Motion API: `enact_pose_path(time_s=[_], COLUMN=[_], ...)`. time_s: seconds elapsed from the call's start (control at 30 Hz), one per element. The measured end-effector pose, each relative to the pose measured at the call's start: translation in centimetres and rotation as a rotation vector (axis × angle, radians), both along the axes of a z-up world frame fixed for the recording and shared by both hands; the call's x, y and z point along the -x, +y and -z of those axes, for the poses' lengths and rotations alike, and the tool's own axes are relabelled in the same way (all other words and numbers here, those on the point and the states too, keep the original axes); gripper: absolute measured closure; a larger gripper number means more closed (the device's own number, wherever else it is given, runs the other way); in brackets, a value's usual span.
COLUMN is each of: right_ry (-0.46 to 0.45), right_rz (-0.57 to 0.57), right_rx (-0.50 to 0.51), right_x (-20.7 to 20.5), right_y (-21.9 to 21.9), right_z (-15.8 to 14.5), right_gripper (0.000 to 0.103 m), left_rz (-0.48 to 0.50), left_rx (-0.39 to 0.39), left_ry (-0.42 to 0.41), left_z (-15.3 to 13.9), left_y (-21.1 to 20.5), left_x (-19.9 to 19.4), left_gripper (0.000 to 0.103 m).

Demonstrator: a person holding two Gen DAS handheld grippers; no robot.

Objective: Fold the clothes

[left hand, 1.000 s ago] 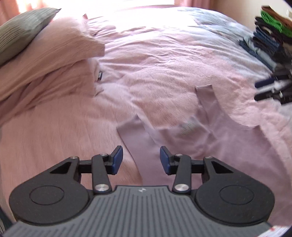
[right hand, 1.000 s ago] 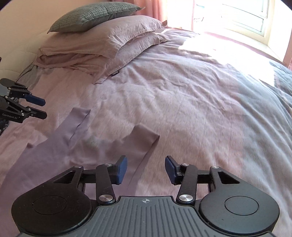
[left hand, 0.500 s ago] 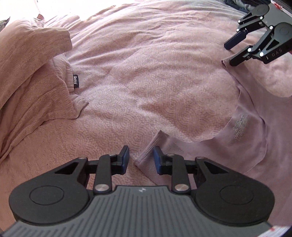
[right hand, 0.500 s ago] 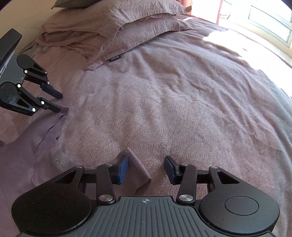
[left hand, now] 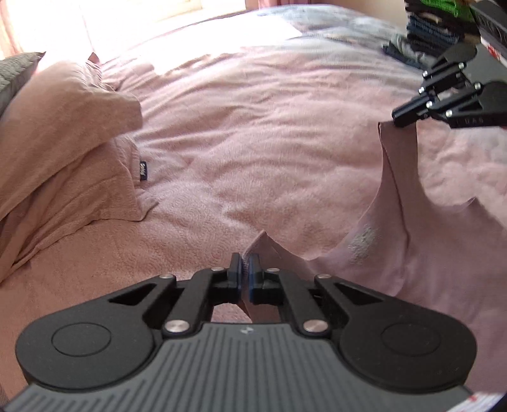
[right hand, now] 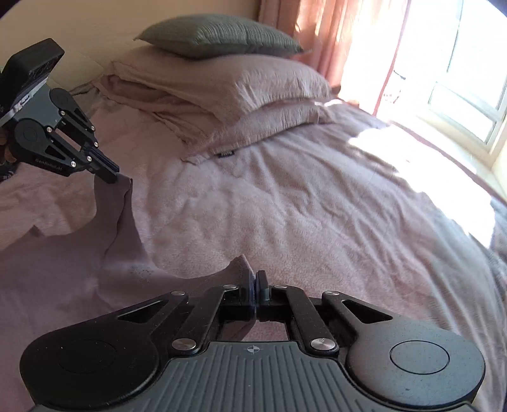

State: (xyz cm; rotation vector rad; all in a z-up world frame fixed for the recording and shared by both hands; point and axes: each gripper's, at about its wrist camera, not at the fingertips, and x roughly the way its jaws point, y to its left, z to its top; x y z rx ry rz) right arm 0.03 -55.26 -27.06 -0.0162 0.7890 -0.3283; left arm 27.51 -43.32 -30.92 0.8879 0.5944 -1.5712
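A mauve tank top (left hand: 421, 253) lies on the pink bedspread (left hand: 253, 133), lifted by its two shoulder straps. My left gripper (left hand: 244, 266) is shut on the end of one strap (left hand: 258, 242). In the left wrist view, the right gripper (left hand: 400, 119) at upper right is pinching the other strap (left hand: 400, 164). From the right wrist view, my right gripper (right hand: 253, 283) is shut on its strap (right hand: 237, 266), and the left gripper (right hand: 111, 176) at upper left holds the far strap (right hand: 117, 206) raised. The tank top's body (right hand: 63, 279) drapes between them.
Stacked pink pillows (right hand: 221, 92) with a grey cushion (right hand: 218, 39) on top lie at the head of the bed. A pile of folded dark clothes (left hand: 434, 28) sits at the far right of the left wrist view. A bright window (right hand: 459, 79) and curtain (right hand: 317, 35) stand beyond the bed.
Both grippers went from open above the straps to shut on them. The straps have been lifted off the bedspread, and the top now hangs between the two grippers.
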Motion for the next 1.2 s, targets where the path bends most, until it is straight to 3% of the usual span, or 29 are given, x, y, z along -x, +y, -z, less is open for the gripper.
enact_pose_path(time_s=[0.13,0.27,0.4,0.53,0.57,0.6,0.67,0.73,0.83,0.93,1.03,1.2], right_ry=[-0.068,-0.047,0.025,0.188,0.235,0.258,0.242,0.183,-0.002,-0.212,-0.310,-0.360], right_rz=[-0.065,-0.156,-0.235,-0.259,-0.256,-0.248,-0.176,-0.013,0.368,0.694,0.861,1.014], right_rx=[0.069,0.057,-0.009,-0.076,-0.103,-0.119,-0.180,-0.294,-0.627,-0.960,-1.073,-1.109], right_x=[5.5,10.9,15.4,17.9,18.2,18.5,19.4,20.1,21.7,23.3,23.2,21.9], right_y=[7.5,15.8,23.5,29.0,29.9,30.6,30.8,29.6,25.6,22.9,22.8,23.4], right_z=[-4.2,-6.0,-4.8,-0.2,0.8,1.4,2.1,1.7,1.6,4.0,6.0,7.8], right_gripper=[0.103,0.103,0.103,0.103,0.091,0.071,0.054,0.054,0.054,0.057,0.062,0.069], left_rz=[-0.051,-0.108,-0.233,-0.338,-0.360,-0.391,-0.438,-0.525,-0.672,-0.810,-0.930,-0.998], left_rx=[0.088,0.079,-0.013,-0.122,-0.154,-0.174,-0.181,-0.152,-0.095,-0.051,-0.085,-0.102], left_ry=[0.017,0.012,0.080,0.139,0.155,0.153,0.177,0.272,0.426,0.623,0.790,0.926], left_z=[-5.3,-7.8,-6.4,-2.9,-2.0,-1.3,-1.1,-1.5,-1.9,-0.9,1.6,4.0], left_y=[8.1,17.3,25.4,31.1,32.2,33.4,35.2,37.1,37.3,36.6,36.2,36.2], left_x=[3.1,8.0,12.7,16.7,17.4,18.1,18.9,18.6,17.0,14.7,12.6,11.1], left_gripper=[0.102,0.102,0.102,0.098,0.098,0.096,0.093,0.085,0.084,0.080,0.079,0.079])
